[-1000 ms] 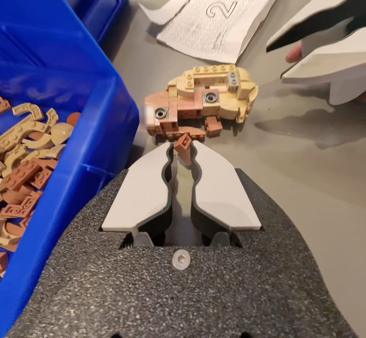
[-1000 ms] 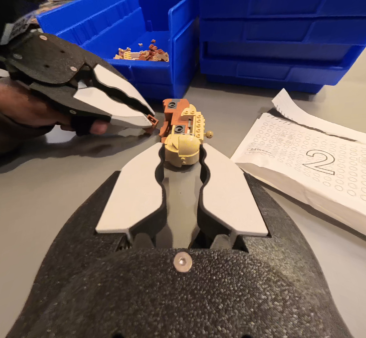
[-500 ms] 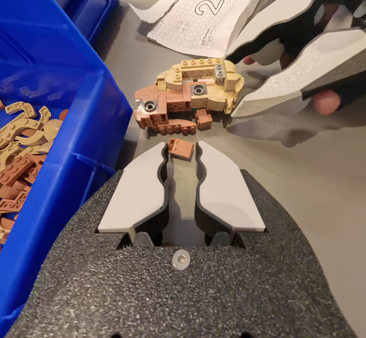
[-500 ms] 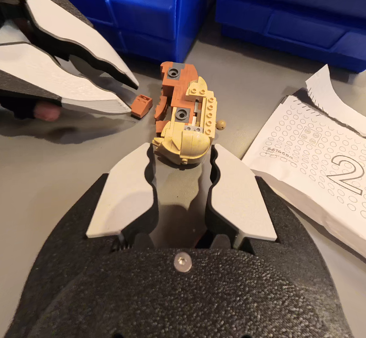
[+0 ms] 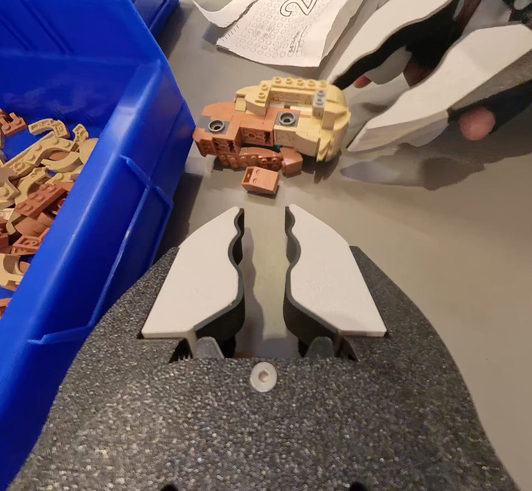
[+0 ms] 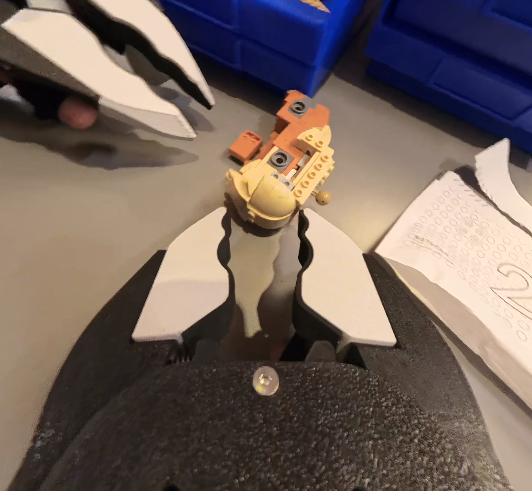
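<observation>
Loose brown slope brick (image 5: 260,180) now dropped beside brick model (image 5: 276,123), left gripper (image 5: 264,212) fingers apart and bare; right gripper (image 6: 262,212) fingers apart around the model's tan end.

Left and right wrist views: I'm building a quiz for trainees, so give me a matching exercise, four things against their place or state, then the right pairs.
Things:
1. loose brown brick
2. brick model
3. blue bin
4. left gripper

Place or state:
A. holds a heap of tan and brown pieces
B. open, nothing between its fingers
C. lies alone on the table beside the model
D. tan rounded end at the right gripper fingertips

Pairs: 1-C, 2-D, 3-A, 4-B
</observation>
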### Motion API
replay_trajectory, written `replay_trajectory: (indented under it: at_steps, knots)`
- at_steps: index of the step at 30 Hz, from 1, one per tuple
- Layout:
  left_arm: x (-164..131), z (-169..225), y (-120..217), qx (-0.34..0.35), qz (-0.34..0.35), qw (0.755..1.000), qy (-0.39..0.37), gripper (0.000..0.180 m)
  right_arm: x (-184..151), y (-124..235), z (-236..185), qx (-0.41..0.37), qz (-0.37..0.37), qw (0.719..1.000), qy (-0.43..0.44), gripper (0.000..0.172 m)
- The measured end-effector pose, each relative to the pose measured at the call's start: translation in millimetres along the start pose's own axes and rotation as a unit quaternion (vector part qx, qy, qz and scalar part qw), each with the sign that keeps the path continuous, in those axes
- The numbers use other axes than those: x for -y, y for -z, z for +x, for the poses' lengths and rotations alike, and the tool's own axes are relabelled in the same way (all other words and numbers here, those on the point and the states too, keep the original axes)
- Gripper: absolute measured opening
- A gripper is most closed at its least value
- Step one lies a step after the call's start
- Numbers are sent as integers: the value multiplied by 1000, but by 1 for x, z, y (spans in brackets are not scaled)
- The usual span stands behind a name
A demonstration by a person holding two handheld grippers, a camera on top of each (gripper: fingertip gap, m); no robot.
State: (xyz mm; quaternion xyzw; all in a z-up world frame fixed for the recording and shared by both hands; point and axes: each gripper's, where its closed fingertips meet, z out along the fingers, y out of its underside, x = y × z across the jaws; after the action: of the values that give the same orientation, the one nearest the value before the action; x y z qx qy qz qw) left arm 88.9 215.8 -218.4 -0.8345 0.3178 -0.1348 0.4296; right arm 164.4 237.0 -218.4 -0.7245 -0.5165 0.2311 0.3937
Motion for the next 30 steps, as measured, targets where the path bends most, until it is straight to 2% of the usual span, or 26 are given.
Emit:
replay_trajectory:
  at_steps: [3,5,10,20,23,27,30]
  knots:
    - [0,2,1,-4,2,1000,3,28,0,4,-19,47,8,998,42,44]
    - [5,6,1,-10,7,1000,2,29,0,9,-21,61,15,997,40,44]
    - [23,22,-5,-24,23,999,-30,34,-7,14,11,20,11,1000,14,44]
    - [31,38,-28,76,-50,990,-105,63,-7,15,23,2,16,1000,-1,42]
    - [43,44,-27,97,-39,987,-123,63,-4,18,26,3,33,999,-17,40]
    - [49,44,-43,135,-44,976,-167,61,0,24,33,5,57,997,-52,38]
    - [38,40,-53,155,-65,966,-198,46,2,29,34,14,73,995,-65,37]
